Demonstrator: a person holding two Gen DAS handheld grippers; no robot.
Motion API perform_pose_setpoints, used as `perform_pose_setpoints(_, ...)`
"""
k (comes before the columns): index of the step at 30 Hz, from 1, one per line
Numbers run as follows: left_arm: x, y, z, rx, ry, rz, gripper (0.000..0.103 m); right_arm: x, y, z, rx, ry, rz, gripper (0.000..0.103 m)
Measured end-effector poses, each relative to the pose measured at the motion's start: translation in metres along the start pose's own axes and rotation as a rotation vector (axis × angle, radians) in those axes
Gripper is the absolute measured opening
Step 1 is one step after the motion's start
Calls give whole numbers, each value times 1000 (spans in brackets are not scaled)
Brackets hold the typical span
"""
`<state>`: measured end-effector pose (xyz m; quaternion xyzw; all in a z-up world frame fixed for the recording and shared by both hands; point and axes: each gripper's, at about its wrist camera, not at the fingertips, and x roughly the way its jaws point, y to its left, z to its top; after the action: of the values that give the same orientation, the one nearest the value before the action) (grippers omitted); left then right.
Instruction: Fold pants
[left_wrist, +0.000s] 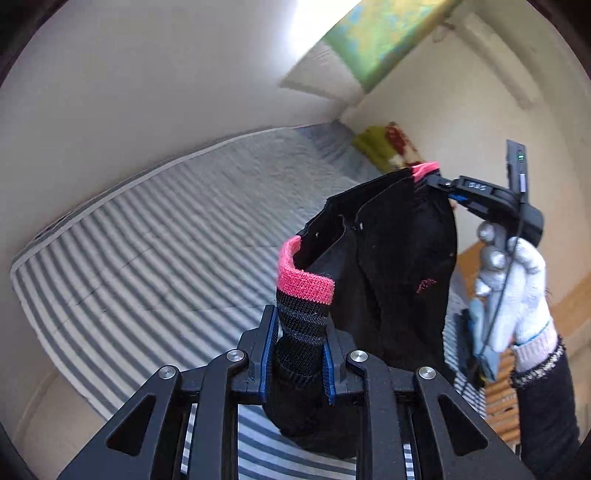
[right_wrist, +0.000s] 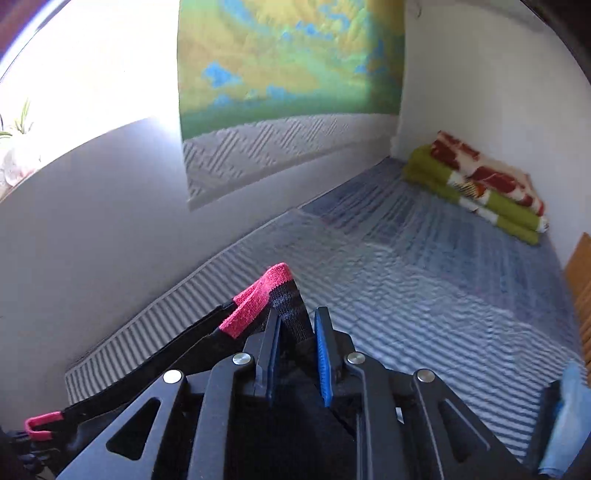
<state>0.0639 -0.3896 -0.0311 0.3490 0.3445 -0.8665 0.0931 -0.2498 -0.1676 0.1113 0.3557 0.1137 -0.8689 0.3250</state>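
Black pants (left_wrist: 391, 266) with a pink-edged waistband hang in the air above a striped bed (left_wrist: 147, 251). My left gripper (left_wrist: 301, 325) is shut on one end of the waistband (left_wrist: 304, 284), whose pink trim sticks up past the blue pads. My right gripper (left_wrist: 430, 177), held by a gloved hand (left_wrist: 517, 288), pinches the far end of the waistband. In the right wrist view the right gripper (right_wrist: 295, 325) is shut on the black and pink waistband (right_wrist: 258, 299). From there the band runs down to the left, where the left gripper (right_wrist: 35, 428) holds its other end.
The grey-and-white striped mattress (right_wrist: 424, 302) lies below, against a white wall. Folded green, red and white blankets (right_wrist: 480, 188) sit in its far corner. A colourful wall hanging (right_wrist: 291, 59) is above. Wooden slats (left_wrist: 506, 391) and a blue cloth (right_wrist: 565, 417) lie at the right.
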Motion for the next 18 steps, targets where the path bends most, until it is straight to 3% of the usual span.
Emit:
perform_pose_setpoints(3, 32, 55, -9, -35, 40, 126, 22, 60, 40, -21, -9, 100, 86, 18)
perform_pose_setpoints(5, 47, 74, -15, -47, 68, 155, 22, 73, 48, -34, -28, 132, 124, 19)
perform_pose_setpoints(8, 57, 85, -24, -59, 66, 177, 21, 70, 39, -48, -42, 145, 123, 32)
perform_pose_setpoints(9, 58, 85, -25, -63, 58, 184, 21, 62, 29, -48, -31, 144, 126, 37)
perform_pose_setpoints(13, 54, 79, -27, -21, 54, 227, 25, 19, -10, -39, 43, 92, 147, 37)
perform_pose_setpoints(15, 44, 76, -27, 17, 53, 273, 32, -18, -37, -54, 100, 65, 203, 38)
perform_pose_setpoints(18, 13, 52, -26, 40, -10, 298, 50, -70, -85, -104, 140, 68, 198, 45)
